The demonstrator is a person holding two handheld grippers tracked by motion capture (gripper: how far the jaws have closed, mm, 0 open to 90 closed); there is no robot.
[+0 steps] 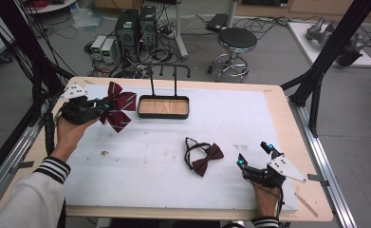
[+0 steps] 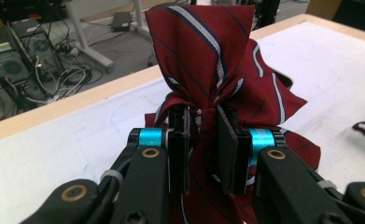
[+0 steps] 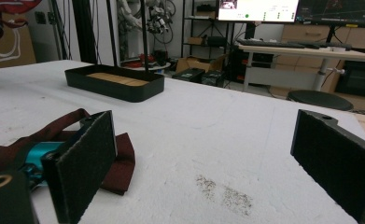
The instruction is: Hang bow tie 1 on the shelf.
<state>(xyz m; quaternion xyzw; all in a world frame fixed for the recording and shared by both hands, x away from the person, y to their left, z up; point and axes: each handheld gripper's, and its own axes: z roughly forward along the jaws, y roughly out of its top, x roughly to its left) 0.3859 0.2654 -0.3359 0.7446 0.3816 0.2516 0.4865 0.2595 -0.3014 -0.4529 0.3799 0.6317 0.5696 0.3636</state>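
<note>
Maroon striped cloth bow (image 1: 118, 105) hangs clamped at its knot in the left gripper (image 1: 99, 107), upper left of the high view; the black wooden-floored tray (image 1: 163, 113) lies just right (right gripper (image 1: 254, 156) gapes, empty).

Your left gripper (image 1: 99, 108) holds striped bow tie (image 1: 119, 107) off mat, beside tray (image 1: 163, 107); plain bow tie (image 1: 207, 158) lies near your right gripper (image 1: 254, 154).
</note>
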